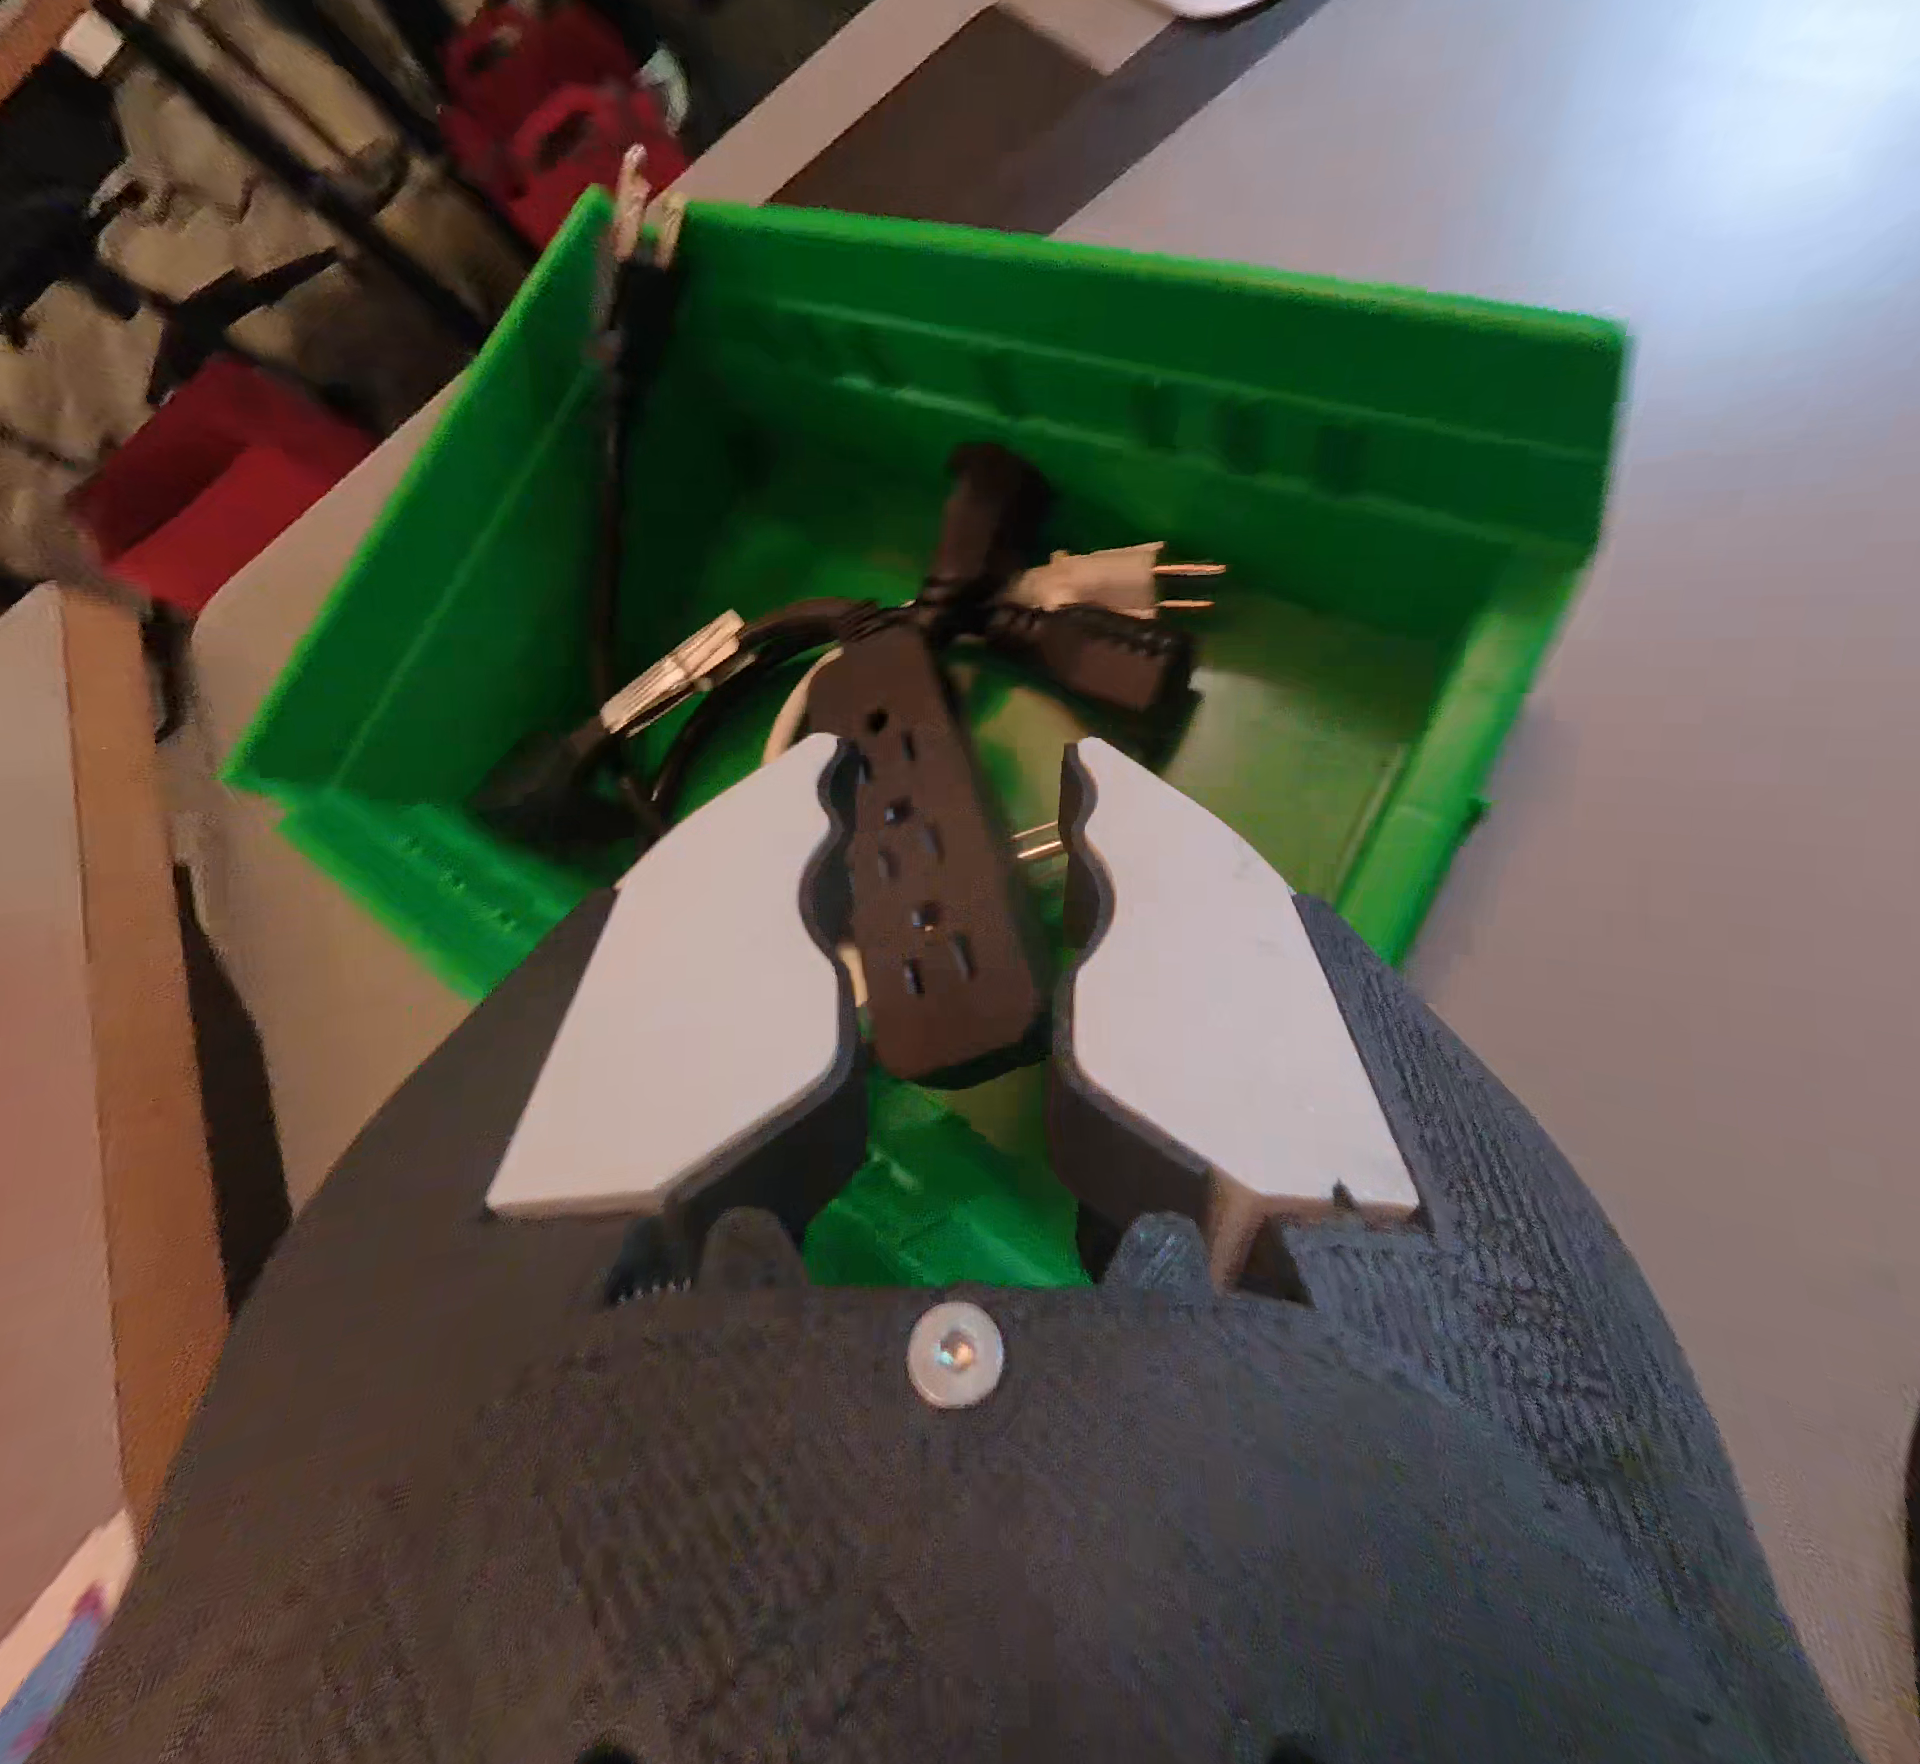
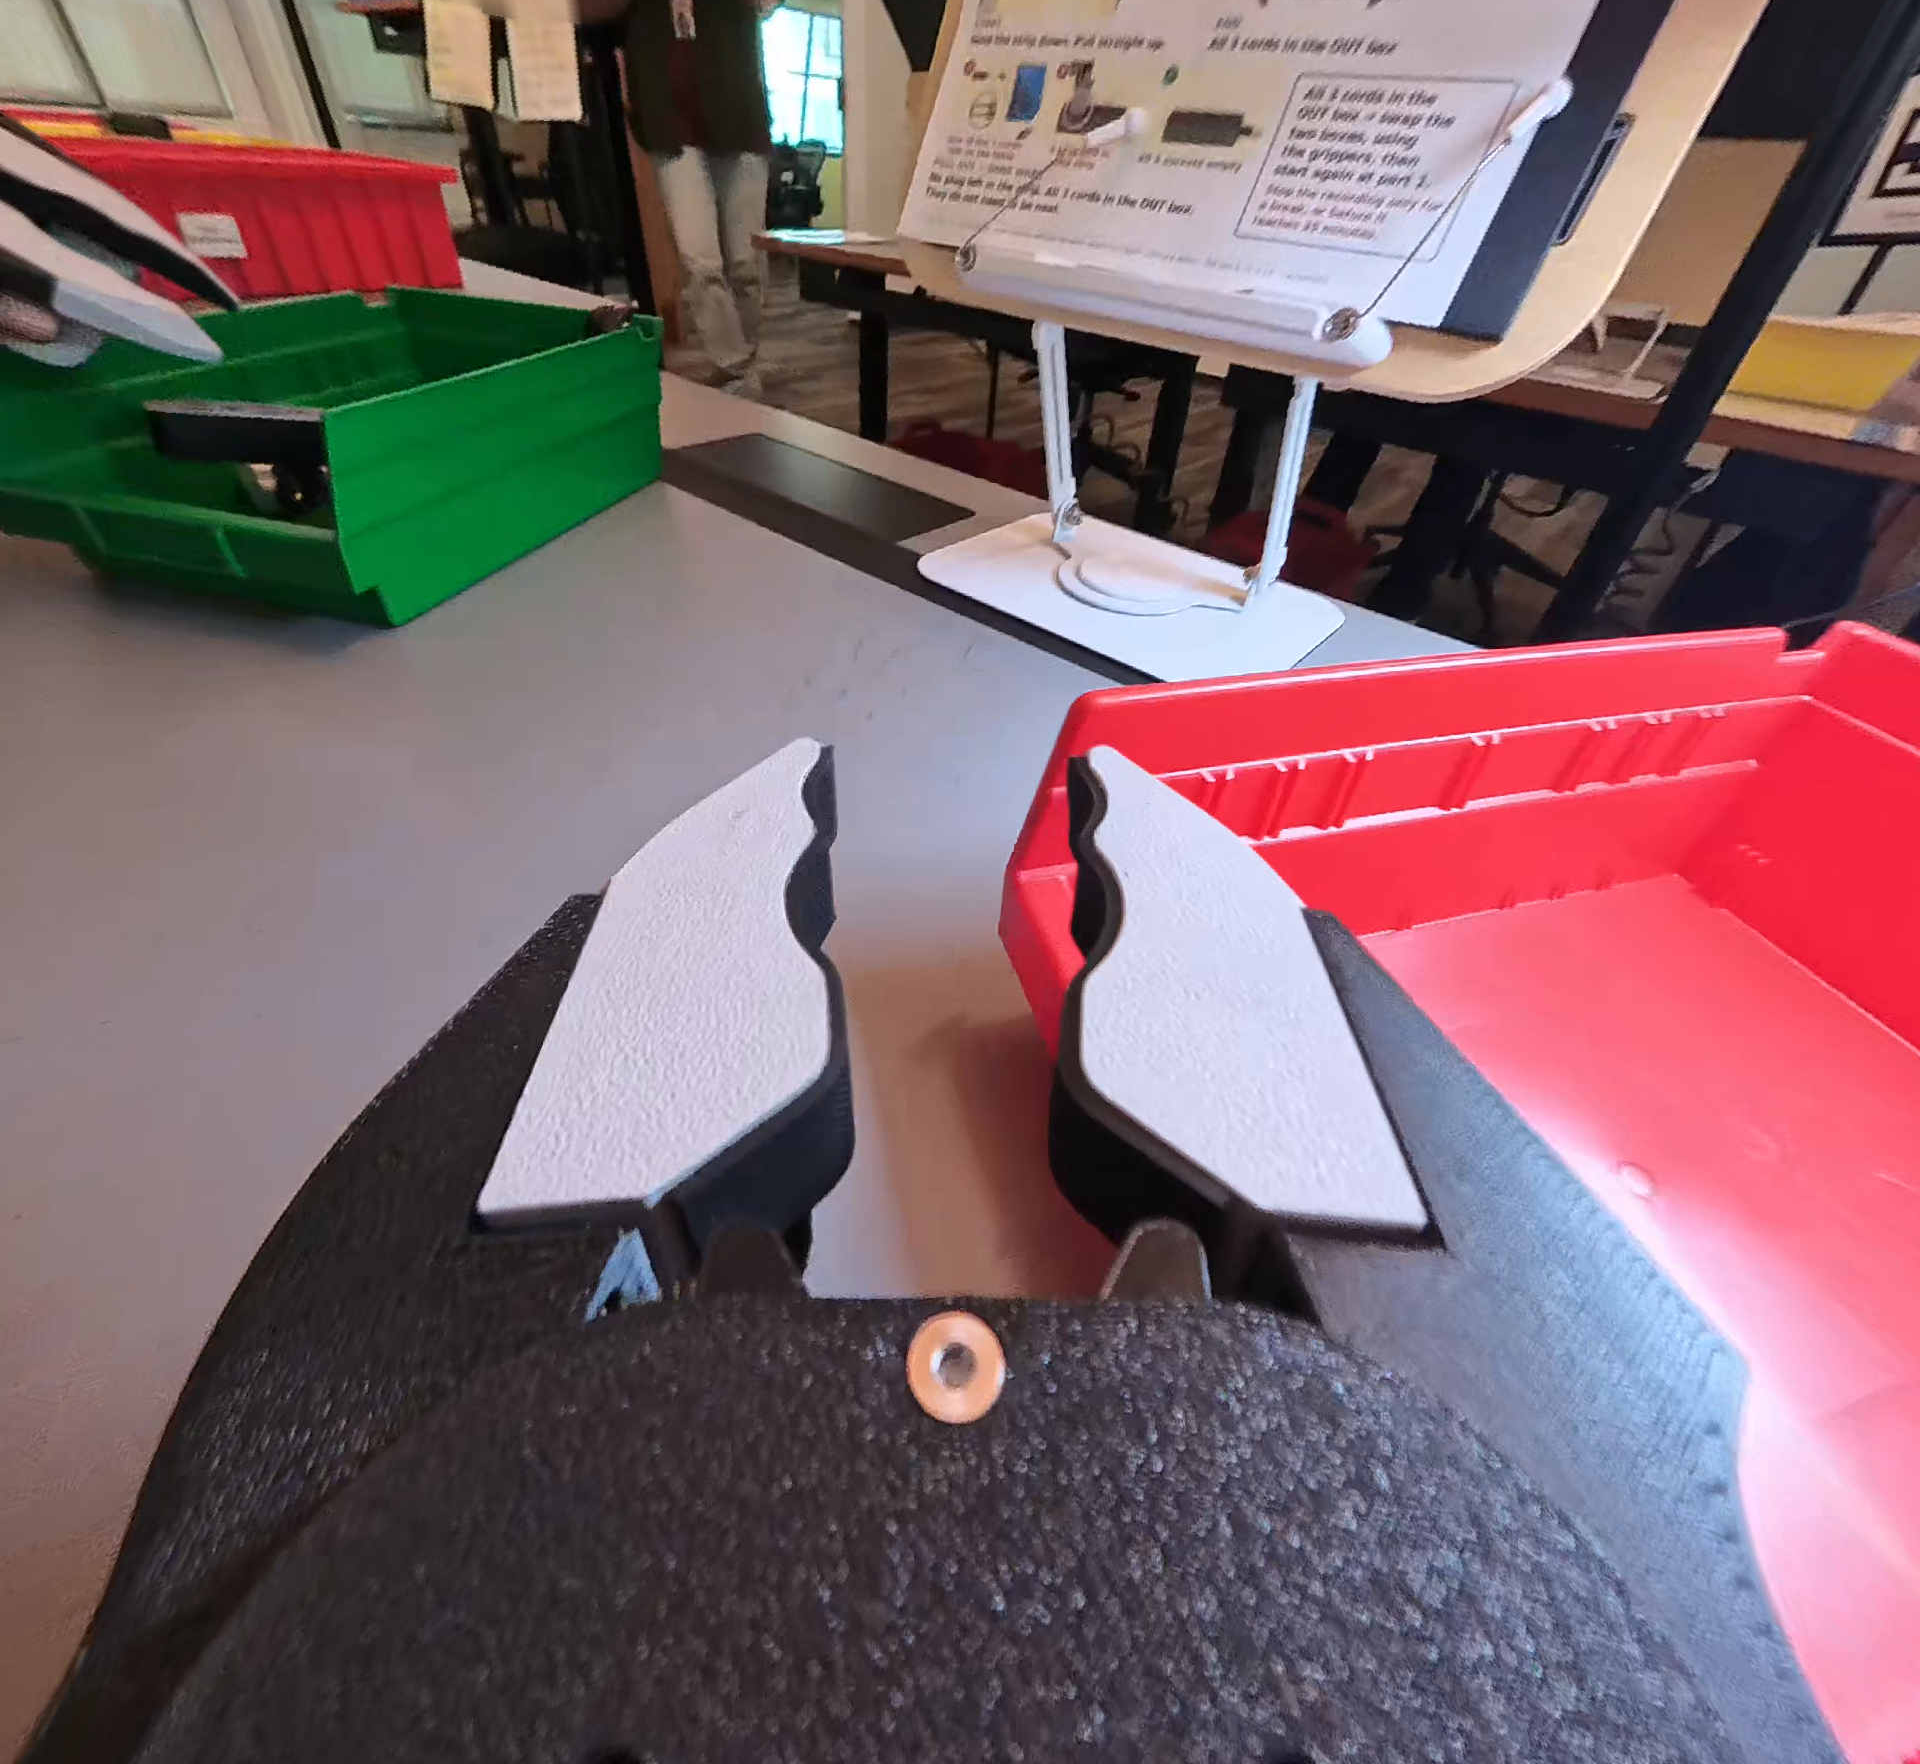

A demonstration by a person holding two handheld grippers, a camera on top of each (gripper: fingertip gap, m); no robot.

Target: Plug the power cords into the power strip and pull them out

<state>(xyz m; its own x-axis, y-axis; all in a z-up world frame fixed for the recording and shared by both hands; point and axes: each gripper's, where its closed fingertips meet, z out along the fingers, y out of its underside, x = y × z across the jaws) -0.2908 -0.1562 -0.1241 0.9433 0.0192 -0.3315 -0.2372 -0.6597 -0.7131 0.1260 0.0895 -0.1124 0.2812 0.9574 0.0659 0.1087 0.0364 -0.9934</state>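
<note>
A grey bench (image 2: 540, 727) is carrying a green bin (image 1: 468, 571) near its far edge and a red bin (image 2: 1558, 883), well apart. The left gripper (image 1: 951, 779) is hanging over the green bin, fingers (image 1: 727, 935) spread wide either side of the black power strip (image 1: 925, 893); whether they touch it is unclear. Power cords (image 1: 1081, 592) are lying tangled in that bin behind the strip. The right gripper (image 2: 951, 779) is hovering over bare bench just beside the red bin, fingers wide and holding nothing.
</note>
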